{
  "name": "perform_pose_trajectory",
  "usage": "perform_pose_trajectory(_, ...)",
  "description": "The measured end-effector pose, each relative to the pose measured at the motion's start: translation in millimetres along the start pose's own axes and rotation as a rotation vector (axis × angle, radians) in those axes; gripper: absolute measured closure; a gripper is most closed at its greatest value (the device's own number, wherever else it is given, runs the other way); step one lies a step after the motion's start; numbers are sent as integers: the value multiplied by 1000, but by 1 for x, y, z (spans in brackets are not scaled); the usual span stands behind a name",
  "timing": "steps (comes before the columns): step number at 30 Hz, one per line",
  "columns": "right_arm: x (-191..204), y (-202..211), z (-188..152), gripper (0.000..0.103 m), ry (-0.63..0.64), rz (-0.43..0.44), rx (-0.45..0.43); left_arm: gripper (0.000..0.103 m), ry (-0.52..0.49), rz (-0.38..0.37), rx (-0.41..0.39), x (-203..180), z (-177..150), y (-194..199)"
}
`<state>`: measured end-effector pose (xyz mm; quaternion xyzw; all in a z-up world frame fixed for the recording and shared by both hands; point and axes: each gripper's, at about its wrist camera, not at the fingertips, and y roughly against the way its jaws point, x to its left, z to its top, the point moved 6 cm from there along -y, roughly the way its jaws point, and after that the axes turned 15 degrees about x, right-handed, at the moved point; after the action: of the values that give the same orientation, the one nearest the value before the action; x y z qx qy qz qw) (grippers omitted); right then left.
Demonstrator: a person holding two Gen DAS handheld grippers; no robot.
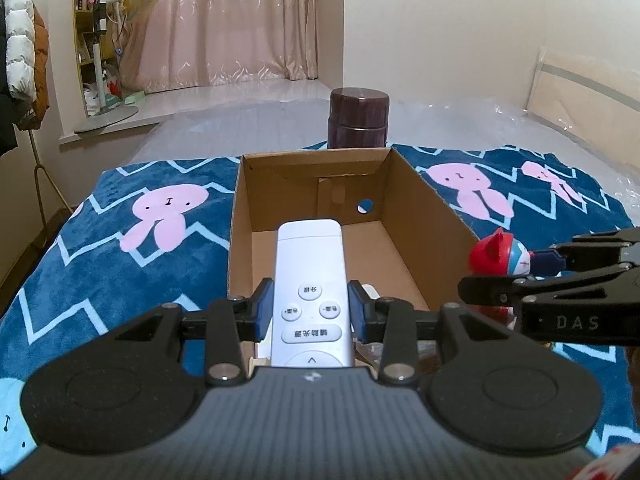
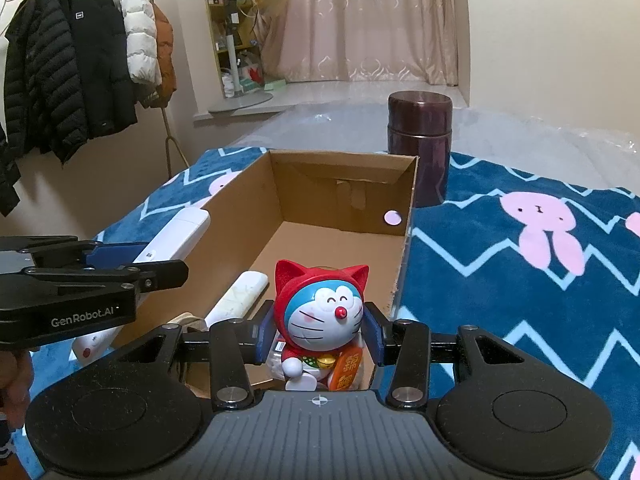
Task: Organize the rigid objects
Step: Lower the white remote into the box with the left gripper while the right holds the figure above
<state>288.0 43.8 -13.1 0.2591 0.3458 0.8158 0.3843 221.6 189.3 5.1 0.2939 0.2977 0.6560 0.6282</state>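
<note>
Over the open cardboard box (image 1: 432, 216), both grippers hang side by side w/ a load each. Left gripper (image 1: 311, 310) is clenched on a white remote (image 1: 310, 276): blue pads press both long edges near the button end, remote's far end pointing into the box, above its floor. Right gripper (image 2: 319, 330) is clenched on a cat figurine (image 2: 320, 320) w/ red hood, blue-white face, orange plaque at its front; pads squeeze the head from both sides, figurine upright, facing the camera, at the box's near end.

Inside the box, right wrist view shows a 2nd white remote (image 2: 240, 300) lying on the floor by the left wall, plus some small items at the near end, too hidden to tell.

Box sits on a blue blanket (image 2: 500, 280) w/ pink bunny print & zigzag lines. Dark brown lidded canister (image 2: 420, 140) stands upright just beyond the box's far right corner, touching or nearly so; can't tell which.

Bkgd: pink curtain (image 1: 224, 20), shelf w/ clutter, fan, jackets on a rack (image 2: 80, 60).
</note>
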Motion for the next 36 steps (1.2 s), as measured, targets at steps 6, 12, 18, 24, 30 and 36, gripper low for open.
perform_pose_trajectory(6, 1, -4, 2, 61, 1, 0, 2, 70, -9, 4, 5, -2, 1, -5)
perform_pose_trajectory(12, 2, -6, 2, 61, 1, 0, 3, 70, -16, 4, 10, -3, 2, -9)
perform_pose_trajectory(18, 1, -9, 3, 61, 2, 0, 7, 70, -22, 4, 17, -4, 3, -12)
perform_pose_trajectory(24, 1, -9, 3, 61, 1, 0, 7, 70, -24, 4, 20, -4, 4, -15)
perform_pose_trajectory(30, 1, -9, 3, 61, 2, 0, 7, 70, -25, 5, 21, -3, 4, -17)
perform_pose_trajectory(36, 1, -9, 3, 61, 1, -1, 7, 70, -25, 4, 22, -3, 4, -18)
